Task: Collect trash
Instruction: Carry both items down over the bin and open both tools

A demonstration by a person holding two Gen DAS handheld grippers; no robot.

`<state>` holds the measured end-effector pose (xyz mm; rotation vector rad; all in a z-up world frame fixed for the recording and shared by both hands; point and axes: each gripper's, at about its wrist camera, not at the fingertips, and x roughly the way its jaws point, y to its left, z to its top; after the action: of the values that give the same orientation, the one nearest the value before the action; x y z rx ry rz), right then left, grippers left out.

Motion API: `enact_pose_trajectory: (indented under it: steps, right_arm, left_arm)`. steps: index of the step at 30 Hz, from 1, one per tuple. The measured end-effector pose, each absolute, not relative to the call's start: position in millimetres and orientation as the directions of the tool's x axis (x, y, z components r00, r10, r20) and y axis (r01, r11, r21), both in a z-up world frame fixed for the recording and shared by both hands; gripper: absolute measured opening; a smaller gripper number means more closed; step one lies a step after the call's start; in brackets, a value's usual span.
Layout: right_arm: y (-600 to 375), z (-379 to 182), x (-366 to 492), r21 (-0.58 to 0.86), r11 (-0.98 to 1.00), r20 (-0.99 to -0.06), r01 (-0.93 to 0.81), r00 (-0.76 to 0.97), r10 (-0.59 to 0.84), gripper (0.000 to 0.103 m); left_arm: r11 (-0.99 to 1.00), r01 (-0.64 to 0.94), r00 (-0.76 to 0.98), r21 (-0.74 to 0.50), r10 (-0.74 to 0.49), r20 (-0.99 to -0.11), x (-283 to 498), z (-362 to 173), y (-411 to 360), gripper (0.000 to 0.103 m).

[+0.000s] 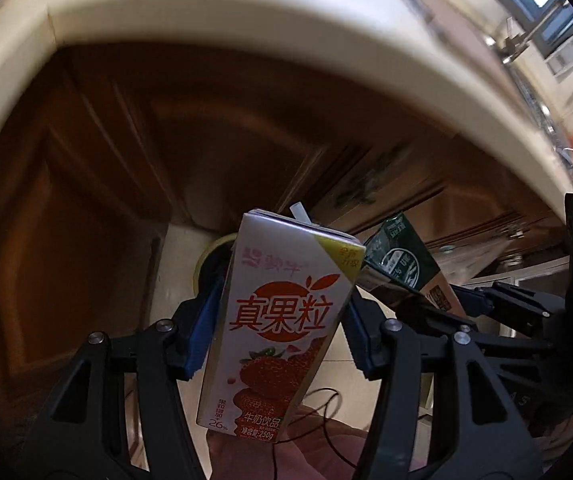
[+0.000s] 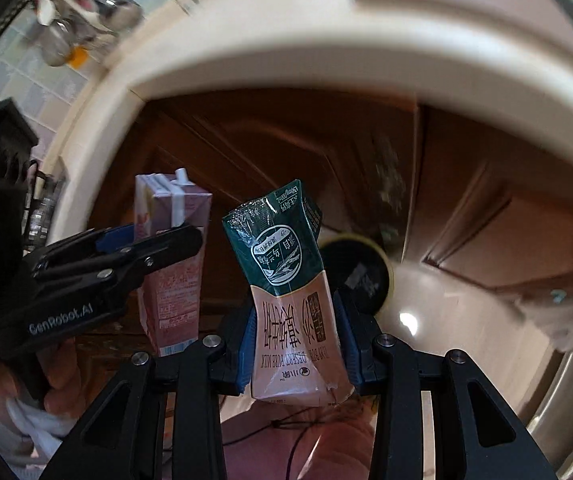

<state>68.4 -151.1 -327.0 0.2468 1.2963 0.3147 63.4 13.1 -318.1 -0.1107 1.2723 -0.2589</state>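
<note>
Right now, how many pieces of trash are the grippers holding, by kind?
Cartons: 1, the strawberry carton with a straw, in the left gripper.
Pouches: 1, the green milk pouch, in the right gripper.
Total: 2.

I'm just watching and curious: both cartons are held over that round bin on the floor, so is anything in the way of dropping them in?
Nothing visible blocks them. The strawberry milk carton and the green milk pouch hang in the tongs above the bin, whose dark mouth looks open.
</note>
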Motion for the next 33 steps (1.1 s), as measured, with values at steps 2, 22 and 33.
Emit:
enact_pose_trajectory:
  steps: [2, 22, 33]
  right_arm:
    - [-151.2, -359.5, 65.6, 0.353, 0.933, -0.906, -0.077, 0.223, 0.361, 0.037]
    - [-129.4, -601.3, 99.5, 0.295, 0.955, -0.945, -0.012, 0.141, 0.294, 0.069]
    - [-131.4, -569.5, 90.4, 0.267, 0.963, -0.95, -0.03, 0.16, 0.268, 0.072]
  left_arm:
    - [0.97, 0.107, 0.254, -0.219, -0.24, -0.937, 59.9, -355.4, 13.5, 0.054]
    - [0.984, 0.03, 0.192, -0.177, -0.179, -0.965, 74.3, -541.6, 21.3, 0.065]
    - [0.98, 0.064, 0.211, -0.187, -0.197, -0.957, 59.4, -495.7, 25.6, 0.065]
